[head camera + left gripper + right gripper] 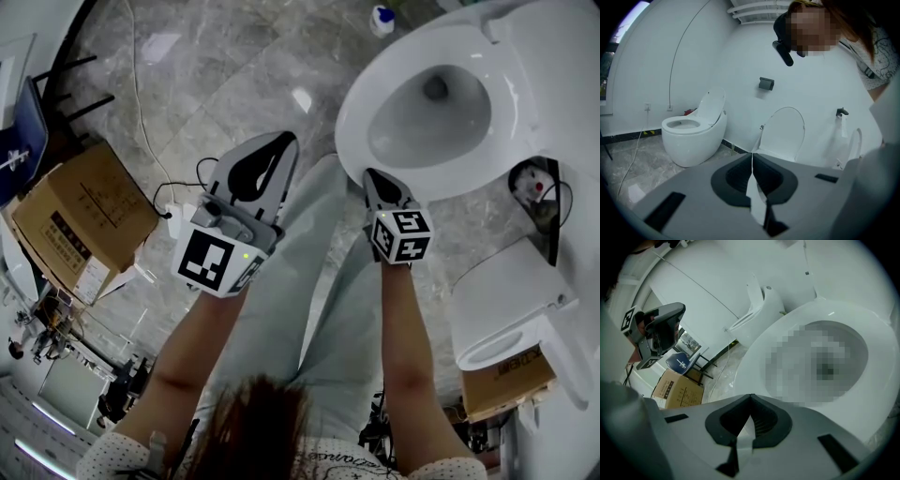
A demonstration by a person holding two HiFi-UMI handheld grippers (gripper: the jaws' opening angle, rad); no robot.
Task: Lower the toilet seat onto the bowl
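Head view: the toilet bowl is at the upper right. The toilet seat seems raised behind it, though I cannot separate it from the lid. The right gripper is at the bowl's front rim and the left gripper is beside it, apart from the bowl.

Left gripper view: the fingers are clenched on nothing and face another toilet.

Right gripper view: the fingers are clenched, empty, just before the bowl rim.

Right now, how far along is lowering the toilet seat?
Done, probably: the seat seems to lie flat around the bowl, though I cannot be sure. In hand: nothing; both claws are shut and empty, the right claw near the bowl's front edge, the left claw off to its side. Left: only to check that the seat rests down.
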